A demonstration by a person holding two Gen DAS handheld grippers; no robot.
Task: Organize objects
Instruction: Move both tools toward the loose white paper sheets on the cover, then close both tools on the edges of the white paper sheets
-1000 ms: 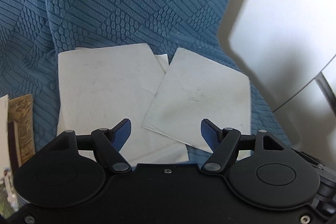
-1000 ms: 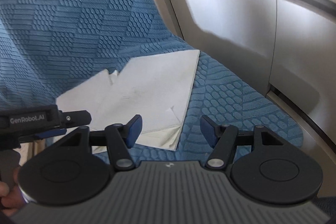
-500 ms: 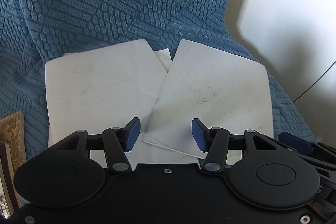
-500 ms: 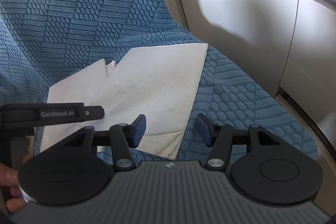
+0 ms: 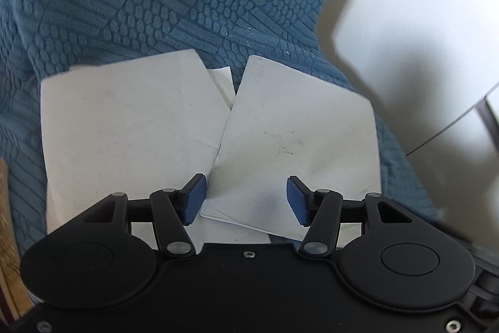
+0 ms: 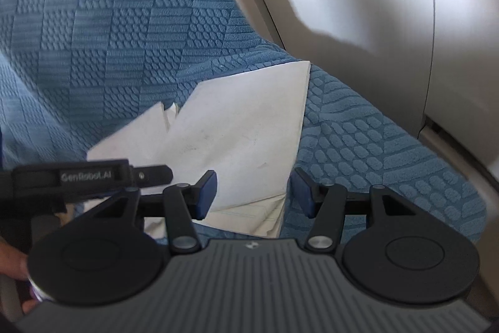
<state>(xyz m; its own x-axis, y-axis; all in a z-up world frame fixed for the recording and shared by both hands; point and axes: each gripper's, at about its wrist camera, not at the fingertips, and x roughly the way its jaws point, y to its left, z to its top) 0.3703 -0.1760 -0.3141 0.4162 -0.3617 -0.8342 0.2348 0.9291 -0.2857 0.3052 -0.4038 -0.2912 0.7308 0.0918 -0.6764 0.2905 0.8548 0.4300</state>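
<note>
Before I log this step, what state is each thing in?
Right booklet: closed, lying flat, overlapping the left one.
Left booklet: closed, flat, partly covered.
Left gripper: open, just narrowed, nothing gripped.
Right gripper: open, booklet corner between its fingers, not pinched.
Blue cover: spread, wrinkled.

Brown object (image 5: 6, 227) cut off left.

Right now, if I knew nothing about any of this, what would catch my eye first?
Probably the white booklets: one lies askew over another, bright against the textured blue cover. Next, the blue-tipped black left tongs poised open above the top booklet's near edge, with the right tongs open over its corner.
</note>
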